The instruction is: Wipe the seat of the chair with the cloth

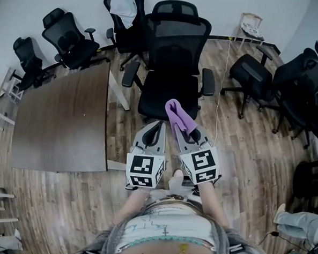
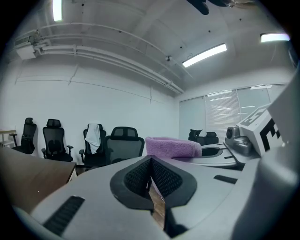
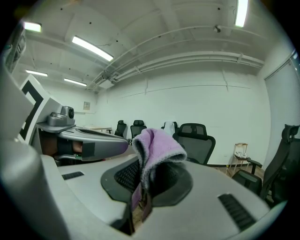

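We hold the right gripper (image 1: 186, 132) with its jaws pinching a purple cloth (image 1: 178, 116); the cloth stands up out of the jaws and folds over at the top (its own view shows the fold drooping toward the right jaw pad); the left gripper (image 1: 156, 130) sits just beside it, jaws pressed together with nothing between them. Both grippers point toward a black chair (image 1: 173, 49) that faces us, mesh back upright and armrests out to either side; its seat (image 1: 163, 96) is bare. From the head view the cloth's top overlaps the seat's front edge, yet the right gripper view shows the chair standing farther off behind the cloth, so the two are apart. A brown table (image 1: 62, 126) lies to our left on the wooden floor (image 1: 243, 150); more black chairs line the wall, one with a white garment (image 1: 122, 2) draped over its back.
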`<act>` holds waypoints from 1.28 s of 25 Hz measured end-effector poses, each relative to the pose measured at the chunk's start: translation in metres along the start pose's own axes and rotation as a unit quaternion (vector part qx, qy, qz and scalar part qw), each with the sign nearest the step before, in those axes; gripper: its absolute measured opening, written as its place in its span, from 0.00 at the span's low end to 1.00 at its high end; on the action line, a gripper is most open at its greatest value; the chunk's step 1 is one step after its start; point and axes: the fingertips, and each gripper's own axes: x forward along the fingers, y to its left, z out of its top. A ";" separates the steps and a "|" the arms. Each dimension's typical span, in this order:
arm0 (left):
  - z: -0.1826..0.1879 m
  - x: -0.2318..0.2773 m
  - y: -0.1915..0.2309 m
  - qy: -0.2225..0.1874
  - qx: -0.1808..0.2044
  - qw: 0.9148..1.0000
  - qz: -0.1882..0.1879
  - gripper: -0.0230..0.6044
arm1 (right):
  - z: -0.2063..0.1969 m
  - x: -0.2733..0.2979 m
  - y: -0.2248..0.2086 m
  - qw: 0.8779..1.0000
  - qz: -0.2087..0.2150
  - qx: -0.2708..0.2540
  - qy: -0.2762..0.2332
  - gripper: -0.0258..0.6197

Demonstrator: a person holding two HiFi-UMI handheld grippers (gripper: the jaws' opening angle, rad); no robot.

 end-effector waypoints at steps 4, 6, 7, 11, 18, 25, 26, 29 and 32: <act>0.005 0.027 -0.004 0.005 0.001 1.000 0.013 0.05 | 0.007 0.012 -0.024 1.000 0.015 -0.004 -0.006 0.11; 0.006 0.040 -0.007 0.005 -0.002 1.000 0.018 0.05 | 0.008 0.015 -0.037 1.000 0.019 -0.007 -0.008 0.11; 0.005 0.045 -0.008 0.005 -0.003 1.000 0.020 0.05 | 0.008 0.017 -0.043 1.000 0.021 -0.008 -0.008 0.11; -0.002 0.058 -0.013 0.014 -0.006 1.000 0.025 0.05 | -0.001 0.020 -0.058 1.000 0.026 -0.006 -0.002 0.11; -0.009 0.080 -0.019 0.027 -0.003 0.999 0.022 0.05 | -0.014 0.027 -0.072 1.000 0.028 0.001 0.011 0.11; -0.009 0.109 -0.005 0.030 -0.009 0.999 0.013 0.05 | -0.017 0.051 -0.090 1.000 0.018 0.003 0.021 0.11; -0.009 0.114 -0.001 0.029 -0.010 0.999 0.012 0.05 | -0.017 0.057 -0.093 1.000 0.016 0.004 0.023 0.11; -0.006 0.132 0.016 0.028 -0.010 1.000 0.008 0.05 | -0.013 0.080 -0.100 1.000 0.011 0.002 0.023 0.11; -0.003 0.152 0.034 0.031 -0.009 0.999 0.001 0.05 | -0.009 0.105 -0.107 1.000 0.007 0.002 0.024 0.11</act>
